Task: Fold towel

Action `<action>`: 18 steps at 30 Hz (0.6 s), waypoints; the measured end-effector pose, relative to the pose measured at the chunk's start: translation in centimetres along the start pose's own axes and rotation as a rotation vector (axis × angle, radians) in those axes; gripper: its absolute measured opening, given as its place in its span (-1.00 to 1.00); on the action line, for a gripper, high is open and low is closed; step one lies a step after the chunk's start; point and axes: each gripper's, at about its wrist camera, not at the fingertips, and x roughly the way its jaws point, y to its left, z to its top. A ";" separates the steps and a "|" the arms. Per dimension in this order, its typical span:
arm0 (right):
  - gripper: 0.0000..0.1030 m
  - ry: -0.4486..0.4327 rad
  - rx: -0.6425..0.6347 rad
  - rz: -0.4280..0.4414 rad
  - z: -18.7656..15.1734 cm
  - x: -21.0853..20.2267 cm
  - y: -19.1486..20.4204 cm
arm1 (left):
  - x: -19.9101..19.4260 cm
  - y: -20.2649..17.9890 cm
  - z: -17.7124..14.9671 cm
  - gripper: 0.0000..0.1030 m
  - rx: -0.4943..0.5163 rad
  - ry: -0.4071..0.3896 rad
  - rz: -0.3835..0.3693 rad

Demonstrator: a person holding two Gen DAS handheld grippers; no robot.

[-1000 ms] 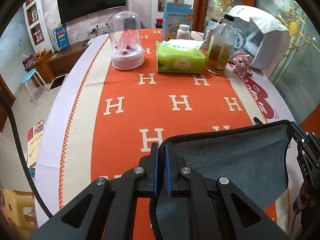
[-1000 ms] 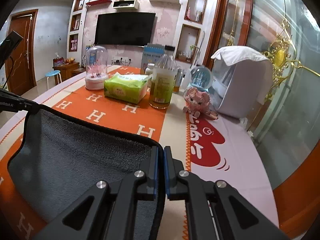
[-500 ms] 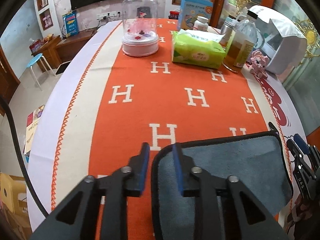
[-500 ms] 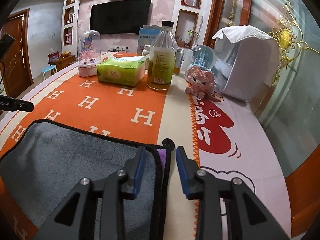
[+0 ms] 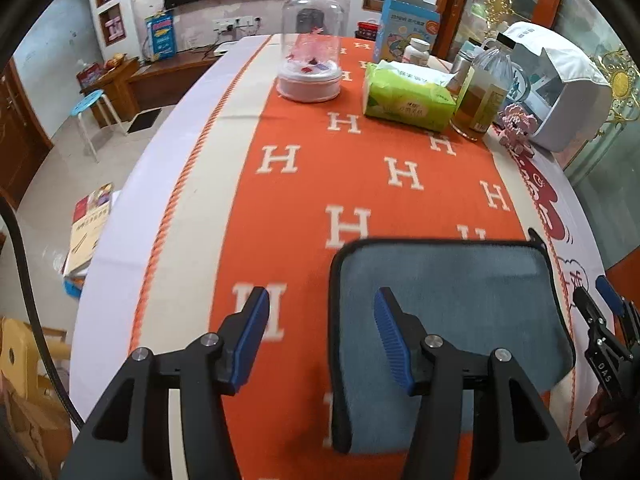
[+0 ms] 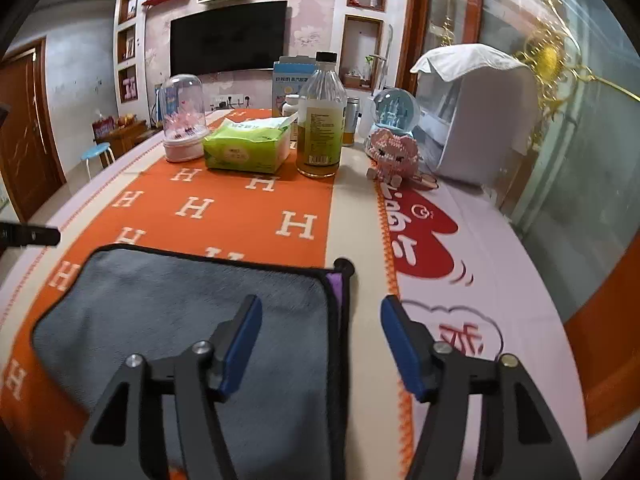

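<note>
A grey towel point(image 5: 452, 300) with black edging lies flat and folded on the orange H-patterned table runner point(image 5: 304, 184). It also shows in the right wrist view point(image 6: 192, 312), with a purple tag at its far right corner. My left gripper point(image 5: 320, 332) is open and empty above the towel's left edge. My right gripper point(image 6: 320, 340) is open and empty above the towel's right edge. The right gripper also shows at the right edge of the left wrist view point(image 5: 600, 312).
At the table's far end stand a glass dome ornament point(image 5: 312, 64), a green tissue pack point(image 5: 404, 96), a bottle of amber liquid point(image 5: 484, 92), a pink toy point(image 6: 394, 152), a snow globe point(image 6: 394, 112) and a white appliance point(image 6: 476, 112). The table edge drops off on the left.
Both grippers have let go of the towel and opened wide. The towel's lifted edge has dropped and now lies flat on the runner.
</note>
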 end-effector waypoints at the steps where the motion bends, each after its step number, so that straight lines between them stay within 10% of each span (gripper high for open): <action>1: 0.29 0.003 0.013 0.006 -0.3 -0.6 0.1 | -0.5 0.2 -0.7 0.04 0.000 0.005 0.003; 18: 0.78 0.128 0.162 0.010 -7.8 -10.1 3.7 | -9.4 2.9 -12.4 0.32 0.030 0.044 -0.031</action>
